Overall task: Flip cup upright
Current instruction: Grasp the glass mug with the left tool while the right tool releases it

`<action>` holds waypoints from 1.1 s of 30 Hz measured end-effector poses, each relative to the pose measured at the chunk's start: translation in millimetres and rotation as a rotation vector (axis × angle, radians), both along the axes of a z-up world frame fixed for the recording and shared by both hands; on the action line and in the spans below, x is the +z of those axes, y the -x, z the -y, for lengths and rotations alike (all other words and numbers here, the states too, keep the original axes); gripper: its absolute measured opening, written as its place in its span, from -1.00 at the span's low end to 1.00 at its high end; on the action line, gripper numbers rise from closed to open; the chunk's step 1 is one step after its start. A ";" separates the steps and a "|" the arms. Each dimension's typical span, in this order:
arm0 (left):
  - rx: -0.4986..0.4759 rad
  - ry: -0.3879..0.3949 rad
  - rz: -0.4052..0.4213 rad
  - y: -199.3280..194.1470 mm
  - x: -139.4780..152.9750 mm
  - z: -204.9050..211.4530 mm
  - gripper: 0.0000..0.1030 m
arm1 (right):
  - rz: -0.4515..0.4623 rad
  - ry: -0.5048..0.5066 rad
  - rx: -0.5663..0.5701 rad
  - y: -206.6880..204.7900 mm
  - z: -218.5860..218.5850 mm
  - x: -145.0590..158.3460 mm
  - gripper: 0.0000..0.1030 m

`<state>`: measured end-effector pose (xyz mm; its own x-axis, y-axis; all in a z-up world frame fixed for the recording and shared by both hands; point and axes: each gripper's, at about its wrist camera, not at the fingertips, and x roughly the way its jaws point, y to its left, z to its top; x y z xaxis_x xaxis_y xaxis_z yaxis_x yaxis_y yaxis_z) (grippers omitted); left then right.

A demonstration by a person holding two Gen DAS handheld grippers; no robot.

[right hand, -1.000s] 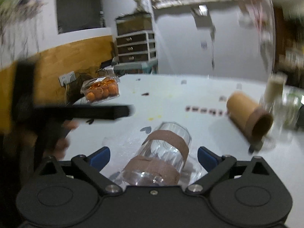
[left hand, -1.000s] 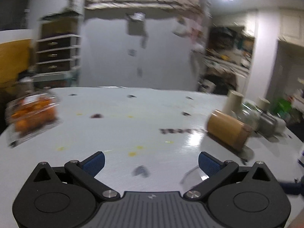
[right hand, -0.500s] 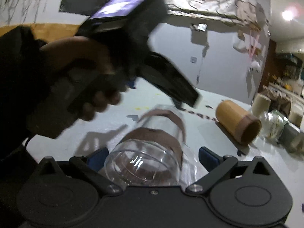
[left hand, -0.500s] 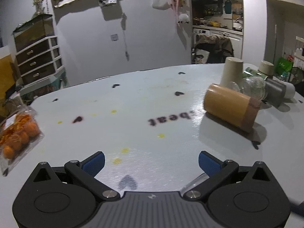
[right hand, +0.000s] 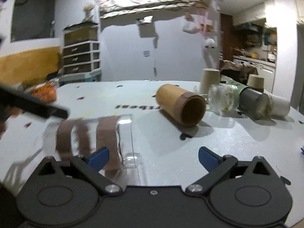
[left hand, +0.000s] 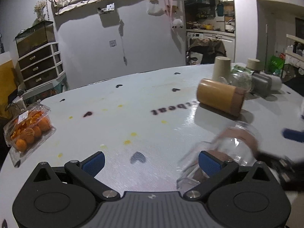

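Observation:
A clear plastic cup with brown tape bands [right hand: 89, 138] lies on its side on the white table [right hand: 171, 148], blurred, just past my right gripper's left fingertip [right hand: 99, 157]. My right gripper [right hand: 153, 157] is open and holds nothing. In the left wrist view the same cup [left hand: 226, 152] lies behind my left gripper's right fingertip [left hand: 209, 164]. My left gripper [left hand: 151, 162] is open and empty. The other gripper shows at the right edge of that view [left hand: 292, 134].
A tan cup [right hand: 180, 106] lies on its side mid-table, mouth toward me. Behind it several cups and a ribbed glass [right hand: 226, 99] cluster at the right. A clear box of oranges [left hand: 28, 127] sits at the table's left edge.
The clear cup was between my right gripper's fingers and tilted up; now it lies sideways to their left. My left gripper turned right, bringing the cup into its view.

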<state>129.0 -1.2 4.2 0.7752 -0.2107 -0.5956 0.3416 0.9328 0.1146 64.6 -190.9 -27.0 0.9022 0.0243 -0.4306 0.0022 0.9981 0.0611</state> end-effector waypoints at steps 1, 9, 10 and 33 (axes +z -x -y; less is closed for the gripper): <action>-0.011 0.005 -0.001 3.4 0.6 0.5 1.00 | 0.004 -0.013 -0.009 -5.4 1.8 0.4 0.96; -0.015 0.086 -0.094 0.8 12.3 7.6 0.98 | 0.001 -0.103 -0.015 -20.4 7.4 -6.1 0.90; -0.023 0.094 -0.113 -2.8 14.8 11.8 0.98 | 0.002 -0.121 -0.014 -16.5 9.7 -7.4 0.90; -0.239 -0.329 -0.313 -63.2 -14.3 146.4 0.53 | 0.008 -0.329 -0.039 34.3 72.2 -28.3 0.88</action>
